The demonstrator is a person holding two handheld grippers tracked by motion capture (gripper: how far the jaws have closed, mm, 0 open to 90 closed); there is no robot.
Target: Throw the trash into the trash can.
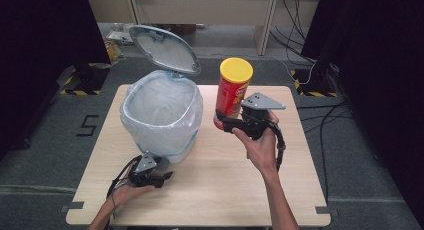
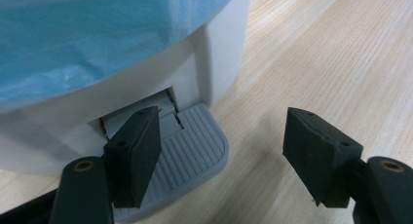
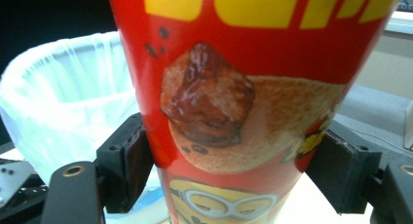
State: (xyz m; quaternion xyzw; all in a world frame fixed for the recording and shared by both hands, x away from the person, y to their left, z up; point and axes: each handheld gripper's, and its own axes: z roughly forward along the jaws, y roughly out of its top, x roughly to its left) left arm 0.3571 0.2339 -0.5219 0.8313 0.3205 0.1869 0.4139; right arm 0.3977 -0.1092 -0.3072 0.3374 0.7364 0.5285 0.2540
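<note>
Wood tabletop (image 1: 210, 190), dark curtains around. Your right gripper (image 1: 235, 124) has its jaws clamped on the chip can (image 1: 233, 90), upright and off the surface, just right of the open bin (image 1: 162, 115). Left gripper (image 1: 162, 177) jaws apart, one on the pedal (image 2: 195, 146). Can goes leftward over the rim.

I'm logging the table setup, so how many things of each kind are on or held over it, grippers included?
White pedal bins with clear liner bag and open grey lid: 1
Red cardboard snack cans with yellow lid: 1
Black two-jaw grippers: 2, the left gripper and the right gripper
Total: 4
</note>
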